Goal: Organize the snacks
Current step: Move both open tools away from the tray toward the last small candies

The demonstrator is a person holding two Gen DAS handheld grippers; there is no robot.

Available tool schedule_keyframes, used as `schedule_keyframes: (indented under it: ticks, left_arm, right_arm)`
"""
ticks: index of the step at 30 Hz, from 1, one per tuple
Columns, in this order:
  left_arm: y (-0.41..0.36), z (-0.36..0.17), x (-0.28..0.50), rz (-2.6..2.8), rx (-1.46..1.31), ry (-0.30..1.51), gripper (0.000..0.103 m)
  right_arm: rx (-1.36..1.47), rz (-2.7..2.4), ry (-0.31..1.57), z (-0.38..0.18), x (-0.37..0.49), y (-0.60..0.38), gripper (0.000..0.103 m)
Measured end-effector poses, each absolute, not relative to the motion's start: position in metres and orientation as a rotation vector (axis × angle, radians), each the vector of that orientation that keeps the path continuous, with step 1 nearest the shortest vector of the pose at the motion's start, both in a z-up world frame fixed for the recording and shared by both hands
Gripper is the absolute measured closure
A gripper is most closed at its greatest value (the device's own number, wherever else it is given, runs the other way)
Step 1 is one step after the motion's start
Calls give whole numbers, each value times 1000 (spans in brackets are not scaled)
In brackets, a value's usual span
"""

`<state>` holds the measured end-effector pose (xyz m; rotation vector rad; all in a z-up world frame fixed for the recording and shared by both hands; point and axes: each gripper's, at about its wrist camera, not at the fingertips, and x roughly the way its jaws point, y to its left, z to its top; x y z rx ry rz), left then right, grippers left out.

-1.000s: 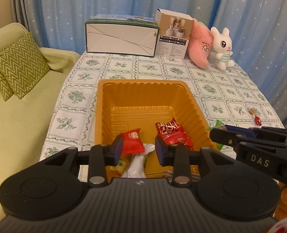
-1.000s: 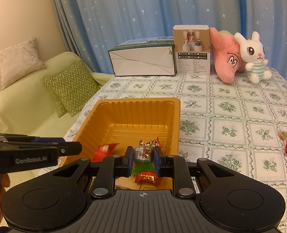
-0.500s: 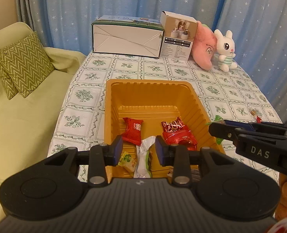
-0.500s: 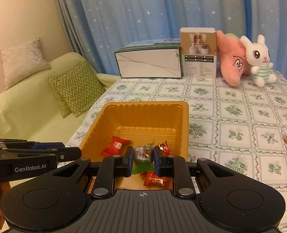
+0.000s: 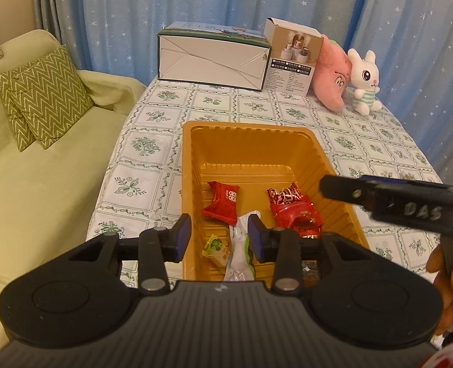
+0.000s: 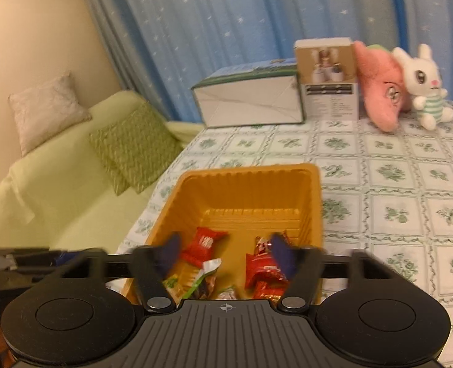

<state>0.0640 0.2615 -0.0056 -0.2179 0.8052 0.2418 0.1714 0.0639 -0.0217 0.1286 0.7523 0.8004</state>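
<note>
From the left wrist view, the left gripper [image 5: 219,237] hung over the near end of the orange tray [image 5: 258,128], its jaws partly apart and opening, pads pressing on nothing. Below them lay a white-green packet [image 5: 240,254] and a small yellow-green candy [image 5: 215,247]; a red packet [image 5: 223,202] with white characters and a heap of red wrappers [image 5: 294,208] sat mid-tray. The right gripper [image 5: 379,197], lettered "DAS", crossed the tray's right rim. The tray's far half was bare, with open tablecloth [image 5: 153,144] on both sides.

From the blurred right wrist view, the right gripper [image 6: 223,254] stood wide and opening, gripping nothing. The snacks lay in the tray beneath. A white box [image 6: 251,101] and a printed carton [image 6: 330,82], its text unreadable, lined the far edge.
</note>
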Motion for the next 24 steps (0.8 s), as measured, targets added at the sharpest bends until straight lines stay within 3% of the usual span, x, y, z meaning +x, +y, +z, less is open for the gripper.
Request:
schedule_keyframes:
  ticks: [24]
  left_arm:
    - [200, 25, 32, 184, -196, 765, 44]
  right_arm:
    - [148, 579, 833, -7, 123, -36, 34]
